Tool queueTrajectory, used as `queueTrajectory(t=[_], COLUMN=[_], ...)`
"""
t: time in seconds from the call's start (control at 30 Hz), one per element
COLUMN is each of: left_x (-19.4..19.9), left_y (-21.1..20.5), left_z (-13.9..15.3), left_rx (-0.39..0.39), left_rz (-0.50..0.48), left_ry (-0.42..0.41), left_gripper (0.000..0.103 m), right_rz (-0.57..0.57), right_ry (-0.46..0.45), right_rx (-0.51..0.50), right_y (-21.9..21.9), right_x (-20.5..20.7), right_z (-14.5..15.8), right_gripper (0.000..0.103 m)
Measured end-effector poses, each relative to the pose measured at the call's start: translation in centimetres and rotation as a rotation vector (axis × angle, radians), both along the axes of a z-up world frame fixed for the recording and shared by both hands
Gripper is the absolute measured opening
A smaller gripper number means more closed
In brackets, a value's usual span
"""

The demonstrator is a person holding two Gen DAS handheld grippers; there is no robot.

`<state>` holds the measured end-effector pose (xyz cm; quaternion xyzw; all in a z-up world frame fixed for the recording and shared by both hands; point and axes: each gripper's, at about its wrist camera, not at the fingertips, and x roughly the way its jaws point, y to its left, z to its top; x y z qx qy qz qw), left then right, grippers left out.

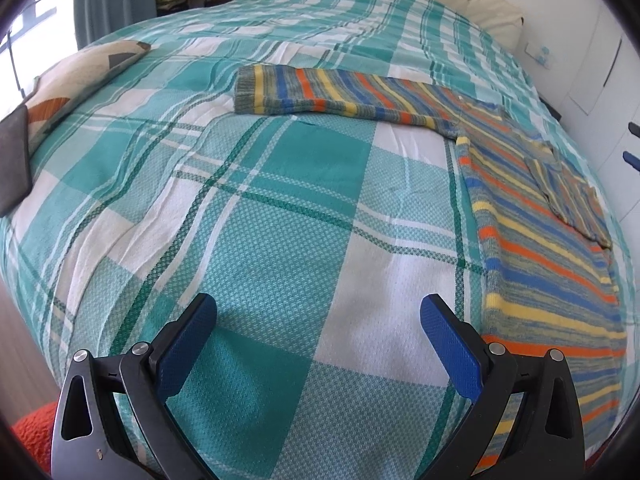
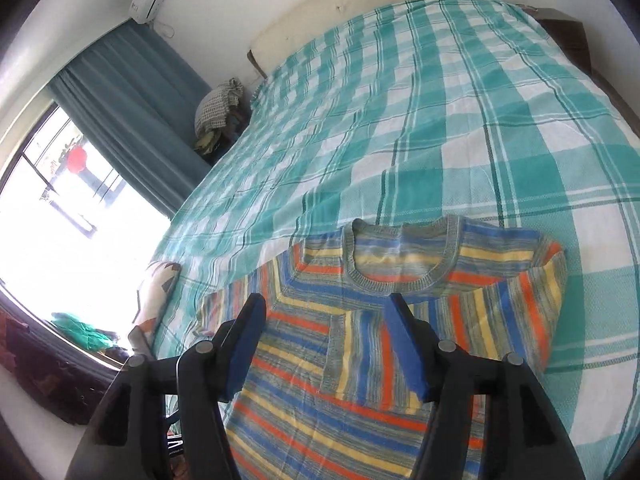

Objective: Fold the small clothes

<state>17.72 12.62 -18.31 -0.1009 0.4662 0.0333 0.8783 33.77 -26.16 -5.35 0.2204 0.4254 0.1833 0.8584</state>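
Observation:
A small striped knit sweater (image 1: 532, 216) in blue, orange, yellow and grey lies flat on a teal plaid bedspread (image 1: 248, 208). Its one sleeve (image 1: 320, 94) stretches out to the left; the other sleeve is folded across the chest (image 2: 500, 312). My left gripper (image 1: 318, 312) is open and empty above bare bedspread, left of the sweater's hem. My right gripper (image 2: 326, 310) is open and empty, hovering over the sweater's chest (image 2: 320, 360) just below the neckline (image 2: 400, 256).
A patterned cushion (image 1: 80, 76) and a dark flat object (image 1: 14, 160) lie at the bed's left edge. A cream headboard (image 2: 360, 4), a pile of laundry (image 2: 220, 108), curtains (image 2: 132, 112) and a window (image 2: 60, 220) border the bed.

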Motion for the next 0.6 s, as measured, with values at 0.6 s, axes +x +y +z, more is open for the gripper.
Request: queueTrajectory(t=[0.6], left_x=[0.4], left_y=[-1.3], left_z=[-0.8], left_rx=[0.071], left_rz=[-0.029], left_ry=[0.033], left_gripper=[0.102], right_rz=[-0.309], right_ry=[0.103], right_rx=[-0.314], right_y=[-9.3], right_x=[-10.0], right_z=[-8.0], right_gripper=[0.054])
